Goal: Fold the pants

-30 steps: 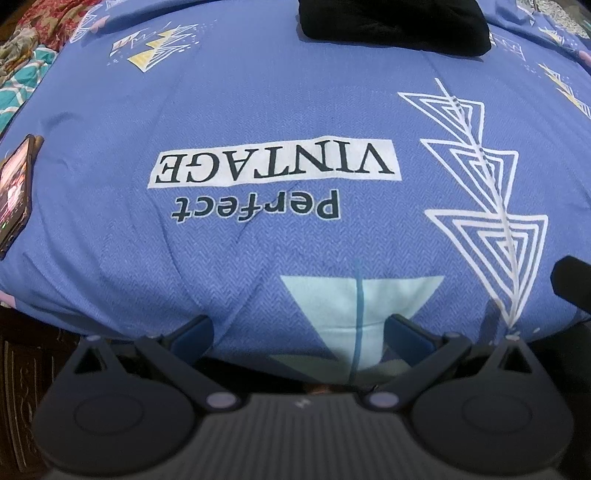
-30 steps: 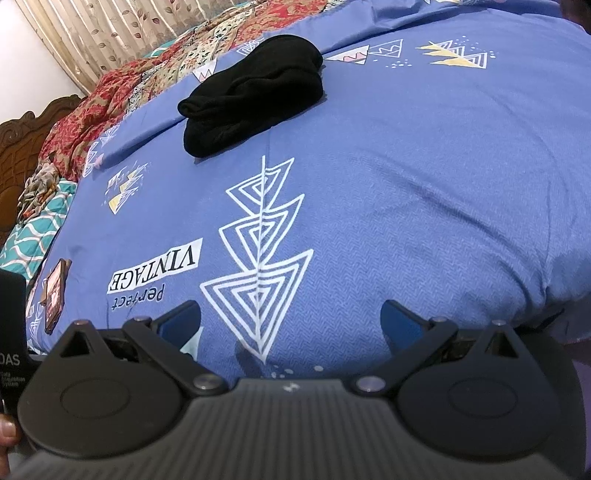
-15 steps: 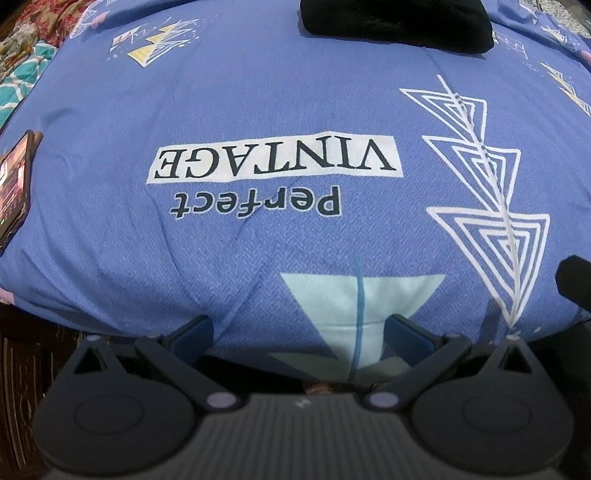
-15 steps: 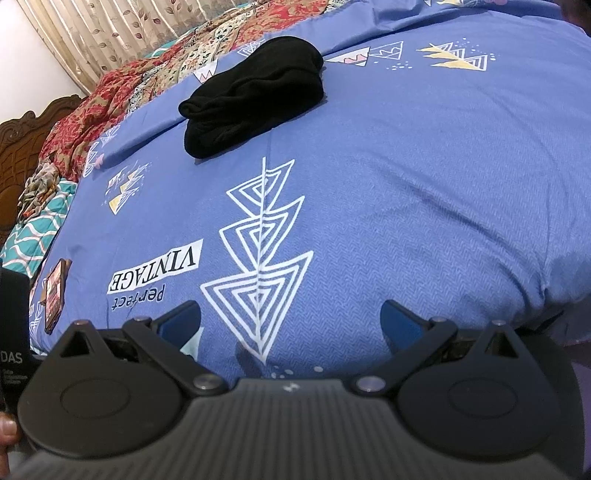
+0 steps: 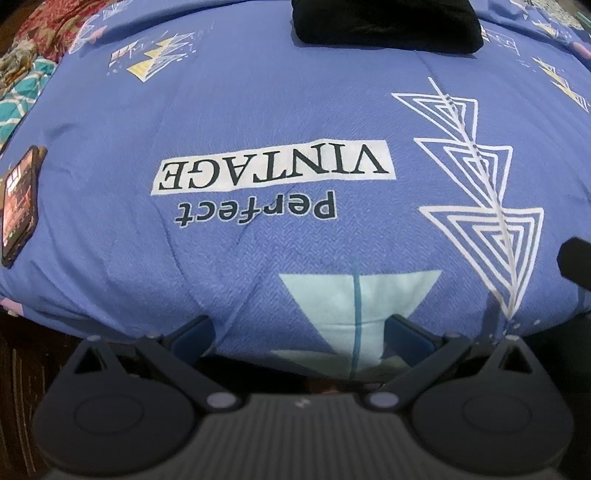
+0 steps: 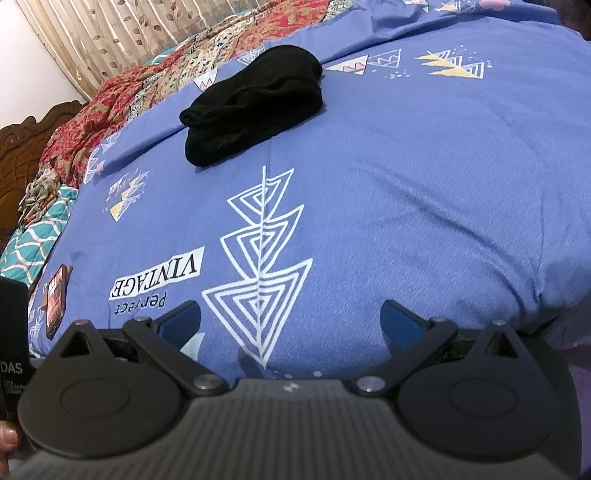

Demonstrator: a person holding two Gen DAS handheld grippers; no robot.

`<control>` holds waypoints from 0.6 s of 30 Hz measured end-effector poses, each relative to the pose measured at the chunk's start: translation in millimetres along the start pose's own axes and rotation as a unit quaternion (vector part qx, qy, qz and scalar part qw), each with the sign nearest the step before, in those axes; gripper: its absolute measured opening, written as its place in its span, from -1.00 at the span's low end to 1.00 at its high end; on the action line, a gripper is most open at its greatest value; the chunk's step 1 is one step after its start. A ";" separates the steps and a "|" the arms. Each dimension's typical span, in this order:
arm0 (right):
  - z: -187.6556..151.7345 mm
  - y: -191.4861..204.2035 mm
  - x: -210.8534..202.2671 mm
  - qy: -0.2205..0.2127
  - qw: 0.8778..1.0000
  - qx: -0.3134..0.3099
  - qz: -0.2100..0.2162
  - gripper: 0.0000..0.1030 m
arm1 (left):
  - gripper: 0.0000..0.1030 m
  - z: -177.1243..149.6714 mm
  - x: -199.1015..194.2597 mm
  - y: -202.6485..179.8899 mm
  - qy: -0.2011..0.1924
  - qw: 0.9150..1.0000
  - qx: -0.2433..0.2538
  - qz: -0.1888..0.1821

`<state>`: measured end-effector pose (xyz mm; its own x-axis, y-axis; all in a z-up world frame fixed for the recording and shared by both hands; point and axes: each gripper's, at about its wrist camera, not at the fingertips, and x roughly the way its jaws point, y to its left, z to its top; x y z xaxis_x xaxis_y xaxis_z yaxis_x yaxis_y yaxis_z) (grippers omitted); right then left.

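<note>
Nearest in the left wrist view, the left gripper sits at the near edge of the bed with its two blue-tipped fingers spread wide apart and nothing between them. Just past the tips lies the blue bedspread, where a pale triangle print hangs over the edge. The right gripper is in the same attitude in its own view: fingers wide apart, holding nothing, poised at the near edge of the bed. At the far left of that view a dark block of the other tool shows, with part of a person's hand below it.

Farther in, the bedspread carries an upside-down "VINTAGE" label with "Perfect" beneath it, and to its right a column of white nested triangles. A phone lies on the bedspread near its left edge, screen lit.

Farther still, the pants, black and already bundled into a compact folded heap, rest on the bedspread in the middle of the bed, well apart from both grippers. In the left view they sit at the top edge.

Beyond the pants on the left, a red patterned quilt is bunched beside a teal and white one, with a carved wooden headboard and a leaf-print curtain behind.
</note>
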<state>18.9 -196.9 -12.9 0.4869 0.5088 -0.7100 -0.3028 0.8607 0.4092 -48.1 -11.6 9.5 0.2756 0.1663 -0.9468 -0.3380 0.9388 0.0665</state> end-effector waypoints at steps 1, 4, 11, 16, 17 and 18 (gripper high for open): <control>-0.8 1.8 -0.8 -0.002 1.000 -0.001 0.000 1.00 | 1.00 -0.6 -1.9 -0.3 -0.001 1.000 0.002 0.001; -1.1 4.0 -3.4 -0.007 1.000 -0.003 0.002 1.00 | 1.00 -2.4 -7.2 -0.4 -0.002 1.000 0.006 0.001; 1.9 3.0 -9.2 -0.018 1.000 0.010 0.004 1.00 | 1.00 -9.1 -22.5 5.9 -0.013 1.000 0.006 -0.004; 5.3 4.3 -17.1 -0.028 0.999 0.016 0.011 1.00 | 1.00 -11.1 -33.8 7.1 -0.033 0.999 0.013 0.006; 6.1 4.7 -18.7 -0.030 0.999 0.017 0.013 1.00 | 1.00 -10.3 -34.5 7.9 -0.036 0.999 0.014 0.008; 6.8 5.3 -20.8 -0.032 0.999 0.018 0.015 1.00 | 1.00 -10.1 -35.7 7.9 -0.039 0.999 0.015 0.010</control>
<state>12.8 -202.8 7.9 0.5292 0.5339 -0.6595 -0.2896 0.8442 0.4511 -69.8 -13.2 40.6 0.3381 0.2067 -0.9182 -0.3178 0.9434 0.0953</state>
